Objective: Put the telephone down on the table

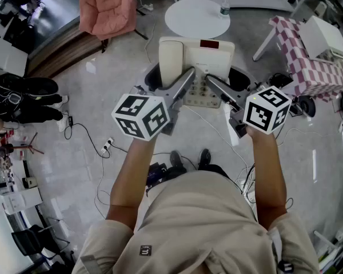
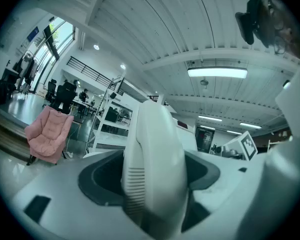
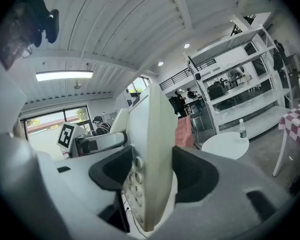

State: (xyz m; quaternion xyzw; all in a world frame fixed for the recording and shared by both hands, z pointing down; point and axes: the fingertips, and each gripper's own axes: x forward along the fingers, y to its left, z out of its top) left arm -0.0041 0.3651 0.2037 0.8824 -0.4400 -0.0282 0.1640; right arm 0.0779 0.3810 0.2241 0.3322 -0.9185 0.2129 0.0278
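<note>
A cream desk telephone (image 1: pixel 208 59) hangs in the air in front of me, held by both grippers, with the floor below it. Its handset (image 1: pixel 171 61) lies along its left side and its keypad (image 1: pixel 203 91) faces up. My left gripper (image 1: pixel 170 79) is shut on the handset side; in the left gripper view the handset (image 2: pixel 155 164) fills the gap between the dark pads (image 2: pixel 97 179). My right gripper (image 1: pixel 227 82) is shut on the telephone's right edge, which shows edge-on as a body (image 3: pixel 152 154) with buttons between the pads (image 3: pixel 197 176).
A round white table (image 1: pixel 188 20) with a water bottle (image 1: pixel 224 7) stands just beyond the telephone. A pink chair (image 1: pixel 106 7) is at the back left, a table with a checked cloth (image 1: pixel 308 64) at the right. Cables and a power strip (image 1: pixel 107 147) lie on the floor.
</note>
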